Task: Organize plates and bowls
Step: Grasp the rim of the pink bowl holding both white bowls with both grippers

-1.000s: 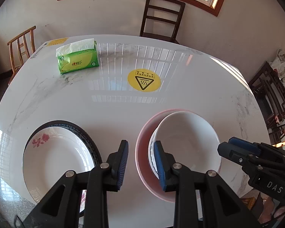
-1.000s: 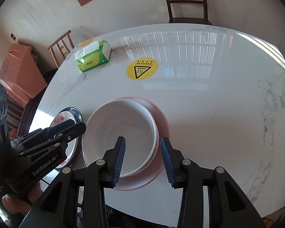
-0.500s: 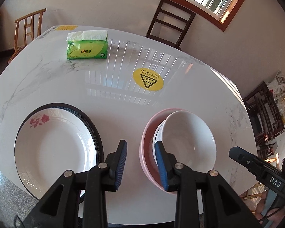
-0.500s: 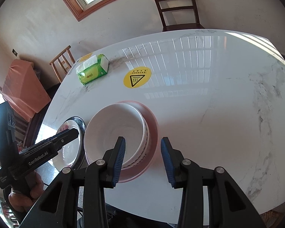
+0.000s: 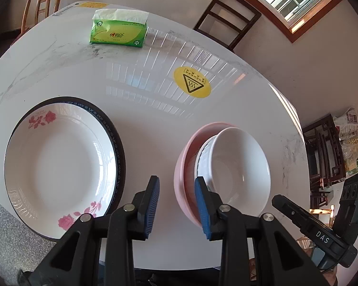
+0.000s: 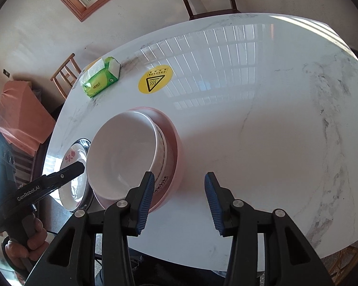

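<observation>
A rose-patterned white plate [image 5: 59,162] lies on a dark-rimmed plate at the table's near left. To its right a pink bowl [image 5: 182,166] holds nested white bowls [image 5: 241,166]. My left gripper [image 5: 176,183] hangs above the bare table between the plates and the pink bowl, open by a narrow gap with nothing in it. My right gripper [image 6: 179,183] hovers at the right side of the pink bowl [image 6: 173,143] and white bowl [image 6: 124,155]. Its jaws are opening and press on nothing. Each view shows a finger of the other gripper at its side edge.
A green tissue box [image 5: 118,32] and a yellow warning sticker [image 5: 192,82] sit farther back on the white marble table [image 5: 143,124]. A dark chair [image 5: 226,16] and a wooden chair [image 5: 43,2] stand behind it. The table's near edge runs just under both grippers.
Both grippers have shifted and rolled over the table's near edge. The right jaws stand wider apart than before. The plates and bowls have not moved.
</observation>
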A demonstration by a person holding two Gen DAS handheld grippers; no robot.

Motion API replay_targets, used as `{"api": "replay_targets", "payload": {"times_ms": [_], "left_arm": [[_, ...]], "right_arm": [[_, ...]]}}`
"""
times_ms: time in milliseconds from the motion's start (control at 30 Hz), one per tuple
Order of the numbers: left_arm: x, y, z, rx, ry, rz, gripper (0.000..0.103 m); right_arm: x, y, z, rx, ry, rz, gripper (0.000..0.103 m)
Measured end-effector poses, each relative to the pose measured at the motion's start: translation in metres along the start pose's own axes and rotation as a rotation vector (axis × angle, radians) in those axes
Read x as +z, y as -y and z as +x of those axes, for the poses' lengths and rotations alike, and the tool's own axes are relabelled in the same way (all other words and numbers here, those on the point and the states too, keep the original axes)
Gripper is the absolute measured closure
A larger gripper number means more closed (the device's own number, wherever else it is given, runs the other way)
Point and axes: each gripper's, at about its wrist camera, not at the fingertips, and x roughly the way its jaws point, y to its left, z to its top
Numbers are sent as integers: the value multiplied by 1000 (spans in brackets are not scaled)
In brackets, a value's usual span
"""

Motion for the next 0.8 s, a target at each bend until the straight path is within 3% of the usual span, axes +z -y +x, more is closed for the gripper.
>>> {"api": "replay_targets", "payload": {"times_ms": [633, 800], "left_arm": [[1, 0, 40, 51, -81, 13, 72], [2, 4, 42, 71, -70, 42, 71]], "right_arm": [[5, -7, 33, -84, -82, -32, 69], [10, -7, 37, -105, -89, -38, 69]]}}
